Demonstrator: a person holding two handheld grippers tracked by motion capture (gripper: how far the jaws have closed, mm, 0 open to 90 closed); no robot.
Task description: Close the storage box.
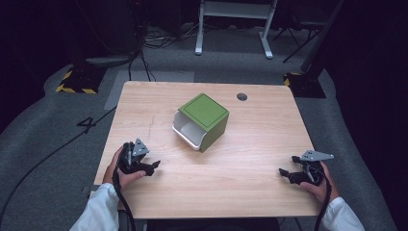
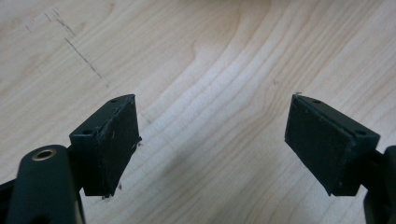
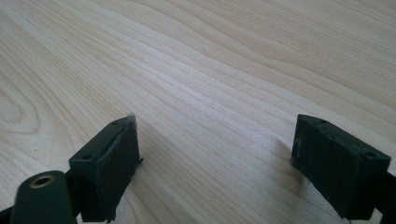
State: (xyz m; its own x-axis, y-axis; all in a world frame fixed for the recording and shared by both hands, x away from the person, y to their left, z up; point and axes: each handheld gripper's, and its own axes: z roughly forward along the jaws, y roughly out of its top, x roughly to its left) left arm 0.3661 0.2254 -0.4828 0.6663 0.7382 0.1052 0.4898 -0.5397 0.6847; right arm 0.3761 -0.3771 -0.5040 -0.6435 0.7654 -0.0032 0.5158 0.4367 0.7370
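I keep both jaws wide and empty, left gripper (image 1: 153, 167) lower left, right gripper (image 1: 285, 173) lower right; the green box (image 1: 202, 121) waits at centre of the tabletop (image 1: 250, 159), ready for reaching

Pretty much one obstacle here: the green box (image 1: 202, 121) sitting mid-table (image 1: 250, 159), its open white drawer facing the near left. Bare wood all around it, so the left gripper (image 1: 150, 167) and right gripper (image 1: 285, 174), both with jaws spread, have open lanes along the near edge and either side.
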